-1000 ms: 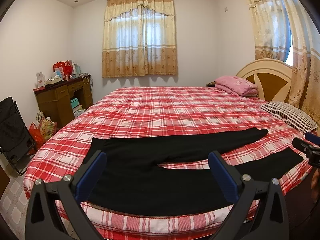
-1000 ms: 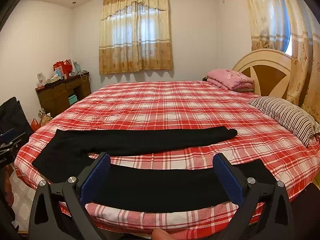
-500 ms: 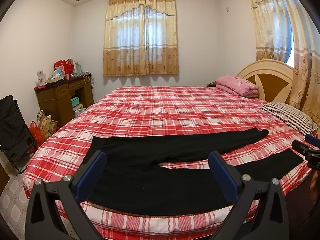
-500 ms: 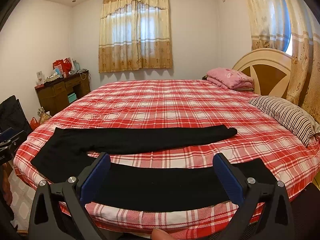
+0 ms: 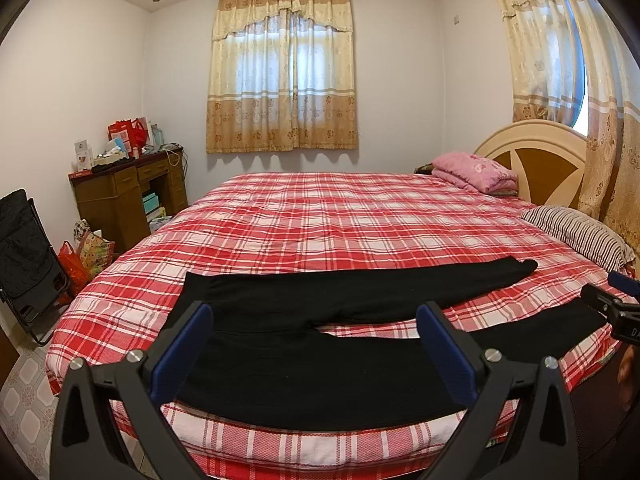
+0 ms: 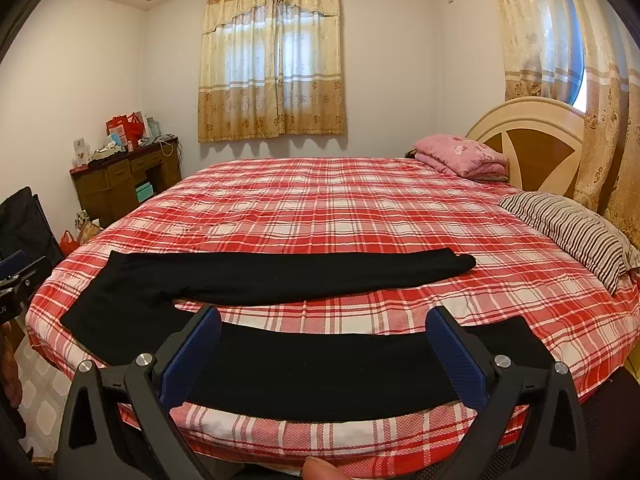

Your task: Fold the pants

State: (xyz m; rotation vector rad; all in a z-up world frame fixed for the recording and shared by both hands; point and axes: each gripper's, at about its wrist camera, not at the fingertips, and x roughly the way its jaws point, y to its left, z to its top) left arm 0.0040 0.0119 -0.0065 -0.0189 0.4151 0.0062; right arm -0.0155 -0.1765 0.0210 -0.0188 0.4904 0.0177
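Black pants [image 5: 304, 320] lie flat on the red plaid bed [image 5: 320, 220], waist to the left, the two legs spread apart to the right. They also show in the right wrist view [image 6: 280, 276]. My left gripper [image 5: 314, 316] is open and empty, held in front of the bed's near edge over the waist and crotch area. My right gripper [image 6: 322, 320] is open and empty, over the near leg [image 6: 320, 376]. The right gripper's tip shows at the far right of the left wrist view [image 5: 612, 304], near the near leg's cuff.
A striped pillow [image 5: 580, 236] and a folded pink blanket [image 5: 476, 172] lie by the headboard [image 5: 536, 160] at the right. A wooden desk [image 5: 128, 196] with clutter, bags [image 5: 88, 256] and a black folding chair [image 5: 24, 256] stand left of the bed.
Both views have shifted only slightly; the grippers stay open and the pants have not moved.
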